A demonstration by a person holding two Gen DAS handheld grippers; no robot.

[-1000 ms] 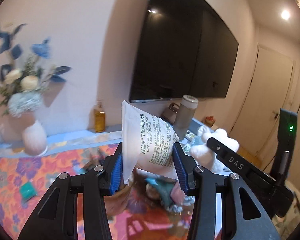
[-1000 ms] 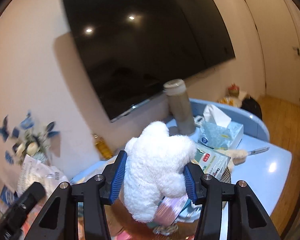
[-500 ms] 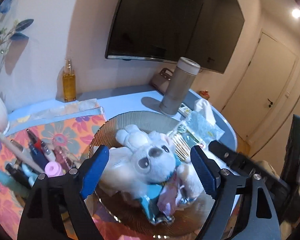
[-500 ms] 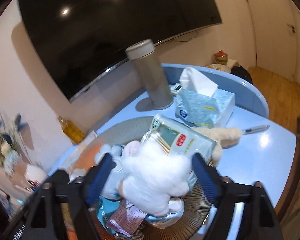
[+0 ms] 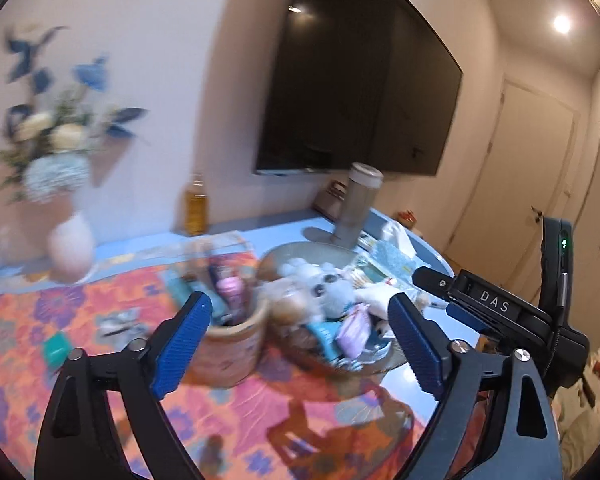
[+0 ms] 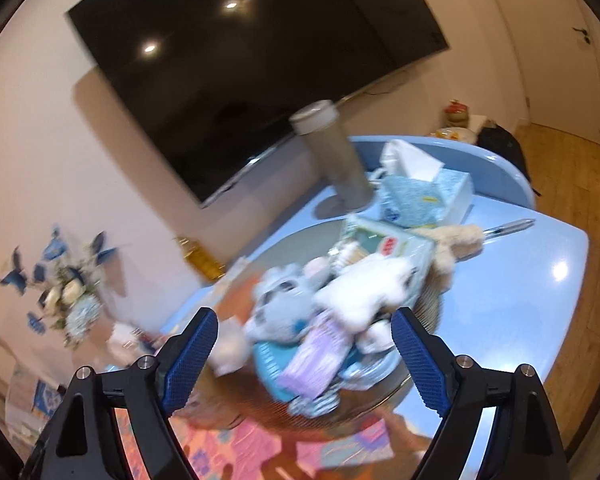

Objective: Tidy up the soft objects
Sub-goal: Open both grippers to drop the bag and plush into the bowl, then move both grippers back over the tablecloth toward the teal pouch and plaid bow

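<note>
Holding both grippers above the pile, the person has nothing between the jaws: the left gripper (image 5: 297,344) is spread wide and empty, and the right gripper (image 6: 306,354) is spread wide and empty too. The soft toys, a grey plush (image 6: 275,308) and a white plush (image 6: 368,288), lie with small packets on the round tray (image 6: 416,380). I judge the next pick should come straight down on one toy only, closing on its thick middle, so the packets beside it are not dragged out. The worktop (image 6: 520,300) is light blue, partly under a flowered cloth (image 5: 99,408); a woven cup (image 5: 229,356) stands just beside the tray. Behind are a tall flask (image 5: 358,204), a vase (image 5: 69,246) and a dark wall screen (image 5: 352,92).
</note>
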